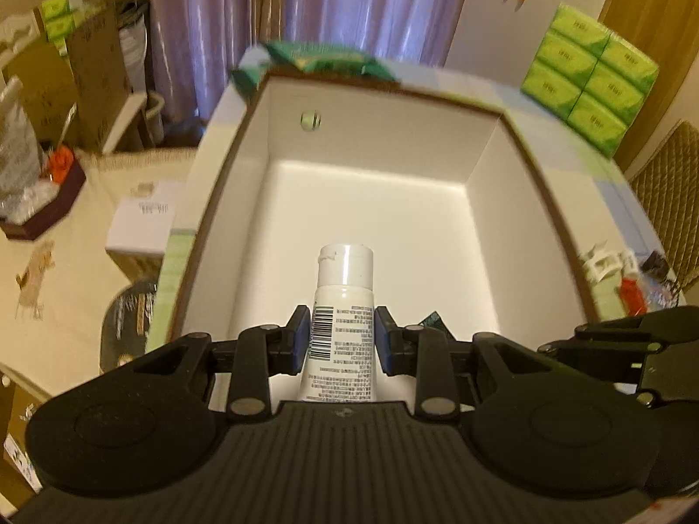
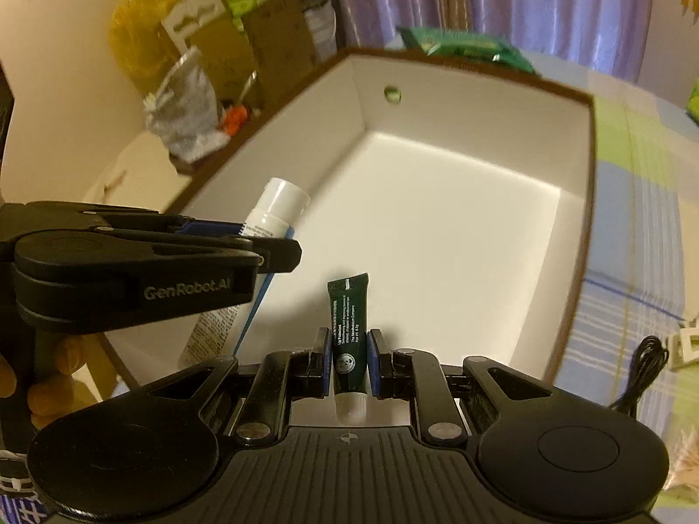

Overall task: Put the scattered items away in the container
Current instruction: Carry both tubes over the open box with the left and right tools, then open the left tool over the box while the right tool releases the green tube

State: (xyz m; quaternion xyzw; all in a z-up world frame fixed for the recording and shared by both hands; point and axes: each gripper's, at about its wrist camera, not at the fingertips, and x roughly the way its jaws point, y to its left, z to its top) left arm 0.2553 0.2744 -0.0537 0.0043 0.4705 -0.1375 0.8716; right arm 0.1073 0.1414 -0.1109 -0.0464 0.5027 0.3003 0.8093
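one white tube in left tool, one green tube in right tool, one box

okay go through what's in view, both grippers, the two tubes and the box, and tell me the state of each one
left gripper: shut on white tube
white tube: held over the box, cap on
right gripper: shut on green tube
green tube: held over the box, cap toward camera
box: open, nothing lying inside

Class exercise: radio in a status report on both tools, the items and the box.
Left tool shut on white tube. Right tool shut on dark green tube. Both over open white box. Box floor bare, nothing in the way.
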